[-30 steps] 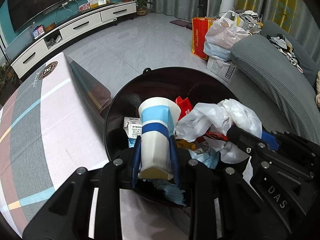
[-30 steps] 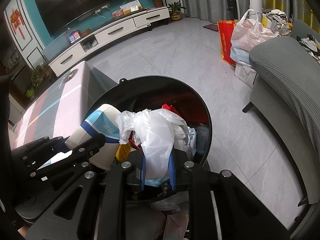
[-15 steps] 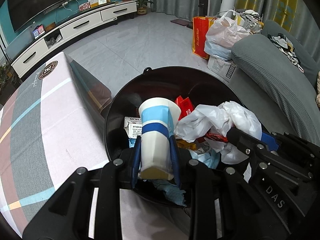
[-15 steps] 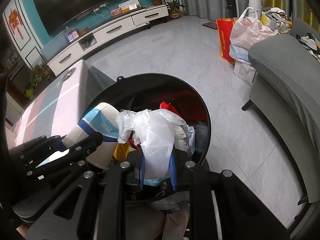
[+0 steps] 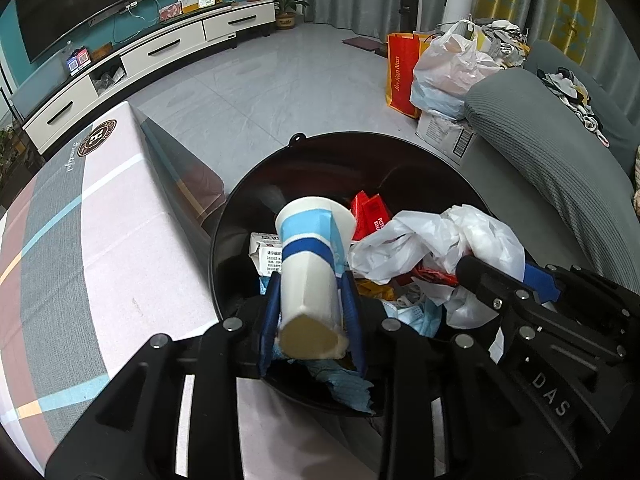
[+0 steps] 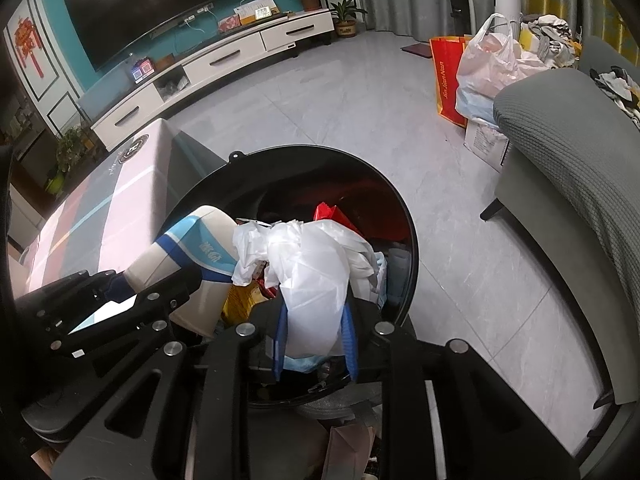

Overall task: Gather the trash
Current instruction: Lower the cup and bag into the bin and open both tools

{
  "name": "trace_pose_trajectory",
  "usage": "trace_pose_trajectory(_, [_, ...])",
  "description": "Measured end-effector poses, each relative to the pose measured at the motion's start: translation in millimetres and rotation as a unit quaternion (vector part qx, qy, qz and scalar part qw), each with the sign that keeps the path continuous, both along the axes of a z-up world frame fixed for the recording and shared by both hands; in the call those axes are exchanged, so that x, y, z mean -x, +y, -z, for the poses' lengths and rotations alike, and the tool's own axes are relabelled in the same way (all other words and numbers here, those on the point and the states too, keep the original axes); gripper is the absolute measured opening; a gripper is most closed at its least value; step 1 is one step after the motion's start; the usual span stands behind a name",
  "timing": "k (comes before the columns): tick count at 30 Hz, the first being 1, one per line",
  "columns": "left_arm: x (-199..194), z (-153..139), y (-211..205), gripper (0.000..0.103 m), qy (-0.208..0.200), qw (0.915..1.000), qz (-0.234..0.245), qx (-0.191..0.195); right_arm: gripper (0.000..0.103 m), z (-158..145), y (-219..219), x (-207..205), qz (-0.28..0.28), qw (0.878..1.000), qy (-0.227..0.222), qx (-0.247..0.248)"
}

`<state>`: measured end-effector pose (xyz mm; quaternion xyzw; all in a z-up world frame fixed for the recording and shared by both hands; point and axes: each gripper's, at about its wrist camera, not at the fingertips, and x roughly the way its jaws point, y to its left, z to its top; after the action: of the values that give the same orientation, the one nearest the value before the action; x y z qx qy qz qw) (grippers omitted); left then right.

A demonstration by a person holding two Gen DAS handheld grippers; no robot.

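Home living rm: TV (image 6: pixel 168 12), TV cabinet (image 6: pixel 224 60), grey sofa (image 6: pixel 568 152)

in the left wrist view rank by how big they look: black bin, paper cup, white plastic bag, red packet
1. black bin
2. white plastic bag and paper cup look about alike; the cup sits nearer the camera, so unsure
3. red packet, partly buried

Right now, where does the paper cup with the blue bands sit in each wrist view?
Left wrist view: the paper cup is at bottom centre, between the left gripper's blue fingers, its base toward the camera.
Right wrist view: the paper cup is at left of centre, lying aslant beside the white plastic bag.
Shared landmark: the black trash bin under both.
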<state>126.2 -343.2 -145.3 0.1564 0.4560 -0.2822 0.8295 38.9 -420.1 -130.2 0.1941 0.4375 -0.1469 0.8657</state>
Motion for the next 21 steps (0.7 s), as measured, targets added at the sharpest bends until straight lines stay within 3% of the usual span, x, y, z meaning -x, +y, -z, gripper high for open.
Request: trace_pose_trajectory(21, [-1.2,0.1,0.6,0.035,0.001,1.0000,-0.002,-0.001,0.027,-0.6,-0.1,-1.3,0.000,1.000,0.003,0.000])
